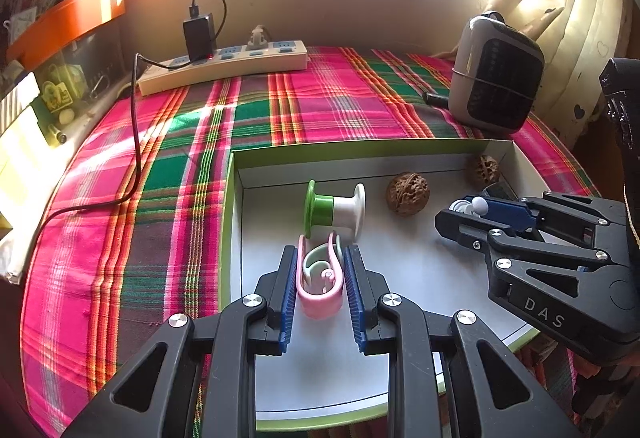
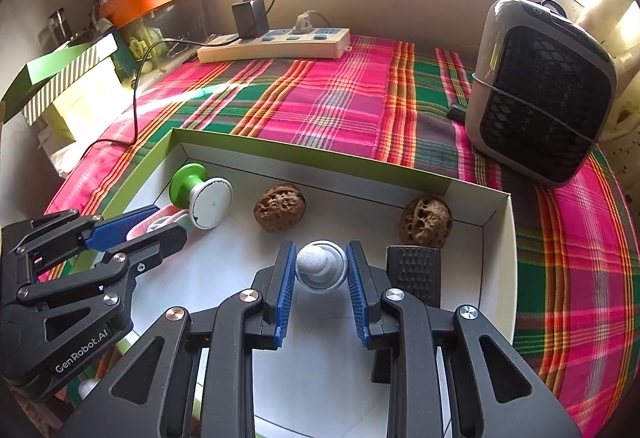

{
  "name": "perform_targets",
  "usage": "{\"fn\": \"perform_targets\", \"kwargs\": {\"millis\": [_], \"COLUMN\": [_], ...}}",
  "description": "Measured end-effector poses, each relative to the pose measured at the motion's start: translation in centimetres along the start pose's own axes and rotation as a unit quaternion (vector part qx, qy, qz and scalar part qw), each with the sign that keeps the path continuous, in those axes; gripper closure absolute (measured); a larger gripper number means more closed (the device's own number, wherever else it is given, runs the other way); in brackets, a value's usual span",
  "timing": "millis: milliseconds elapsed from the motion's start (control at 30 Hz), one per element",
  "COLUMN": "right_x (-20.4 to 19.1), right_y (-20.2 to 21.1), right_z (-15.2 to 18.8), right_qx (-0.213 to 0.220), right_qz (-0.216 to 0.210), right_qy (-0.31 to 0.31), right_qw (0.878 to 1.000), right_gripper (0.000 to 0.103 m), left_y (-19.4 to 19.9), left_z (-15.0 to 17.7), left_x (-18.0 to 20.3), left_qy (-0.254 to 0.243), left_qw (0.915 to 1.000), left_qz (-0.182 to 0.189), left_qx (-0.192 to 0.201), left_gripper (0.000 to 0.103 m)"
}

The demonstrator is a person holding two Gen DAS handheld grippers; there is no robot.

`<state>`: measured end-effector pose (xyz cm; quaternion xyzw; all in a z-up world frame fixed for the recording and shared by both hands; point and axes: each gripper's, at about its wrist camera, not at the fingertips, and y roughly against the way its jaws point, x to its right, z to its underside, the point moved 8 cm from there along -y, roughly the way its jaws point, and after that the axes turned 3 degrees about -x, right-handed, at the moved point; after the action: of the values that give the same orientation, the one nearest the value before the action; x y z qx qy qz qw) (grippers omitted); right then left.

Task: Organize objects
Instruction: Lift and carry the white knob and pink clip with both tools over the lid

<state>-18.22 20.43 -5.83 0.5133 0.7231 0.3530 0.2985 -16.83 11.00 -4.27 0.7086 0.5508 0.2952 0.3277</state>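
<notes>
Pink clip (image 1: 320,292): soft pink U-shaped plastic with a mint-green curl nested inside, lying on the white floor of the tray (image 1: 400,146), near its left wall; your left gripper (image 1: 320,278) has its blue ribbed jaws pressed against both of its sides, clamped on it. Just beyond its open end lies the green-and-white spool (image 1: 334,210), on its side, green flange toward the tray's left wall, white flange toward the middle; from the right wrist view the white end shows a round face with small marks. Your right gripper (image 2: 322,274) holds the small white-and-grey round piece (image 2: 322,266), mesh-textured dome on top, jaws closed against both flanks; it sits toward the tray's right half. Just right of it lies a black textured block (image 2: 414,270), beside the jaw. Two walnuts: brown, deeply pitted; the near walnut (image 2: 280,207) rests mid-tray by the far wall, the corner walnut (image 2: 426,222) sits close to the far right corner. The tray has white inside, lime-green rim, and rests on a pink, green and orange plaid cloth (image 2: 340,98) over the tabletop. Farther back: a cream power strip (image 2: 276,44) with a black charger (image 2: 250,16) plugged in, against the wall; a grey fan heater (image 2: 540,94) standing at the right, well apart from the tray.
</notes>
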Motion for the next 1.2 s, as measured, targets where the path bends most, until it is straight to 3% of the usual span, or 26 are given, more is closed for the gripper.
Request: {"fn": "perform_targets", "kwargs": {"millis": [1200], "right_x": [0.23], "right_y": [-0.26], "right_z": [-0.12], "right_qx": [0.007], "right_qz": [0.003], "right_qy": [-0.007], "right_qw": [1.000], "right_gripper": [0.073], "left_y": [-0.14], "left_z": [0.10], "left_x": [0.23], "left_qy": [-0.005], "left_qw": [1.0000], "left_qz": [-0.007], "left_qx": [-0.001], "left_gripper": [0.081]}}
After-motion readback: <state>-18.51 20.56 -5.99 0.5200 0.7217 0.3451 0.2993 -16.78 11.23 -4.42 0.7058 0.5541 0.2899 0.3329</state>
